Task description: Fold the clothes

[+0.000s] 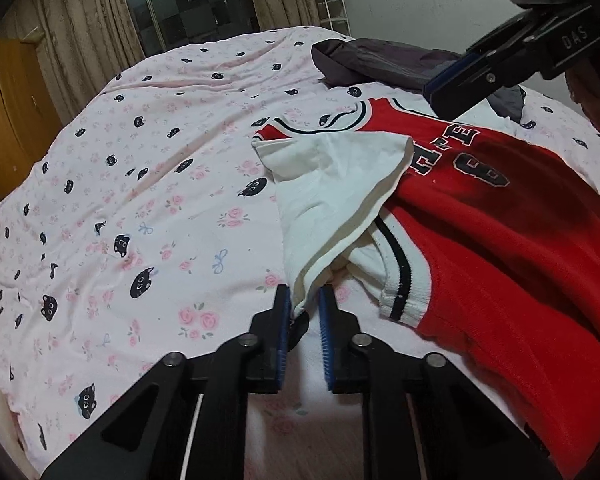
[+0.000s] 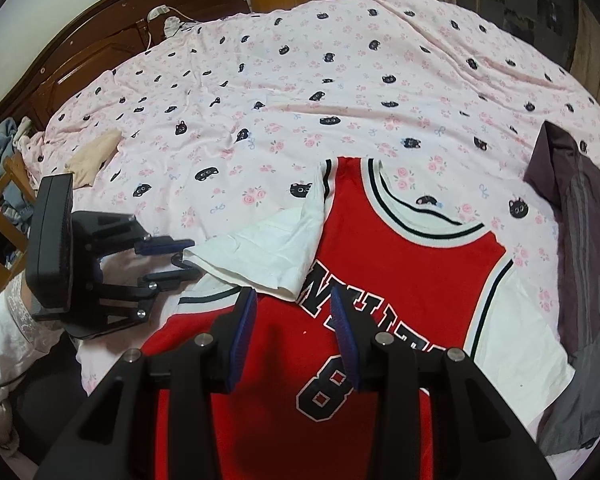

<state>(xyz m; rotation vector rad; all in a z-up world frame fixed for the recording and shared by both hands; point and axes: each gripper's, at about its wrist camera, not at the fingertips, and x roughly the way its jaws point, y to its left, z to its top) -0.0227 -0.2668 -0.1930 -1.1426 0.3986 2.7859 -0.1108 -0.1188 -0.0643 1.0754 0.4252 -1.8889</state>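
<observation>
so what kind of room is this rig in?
Almost certainly a home bedroom. The jersey lies on a bed with a pink cat-print sheet, a dark wooden headboard stands at one end, and curtains hang beside a window.
</observation>
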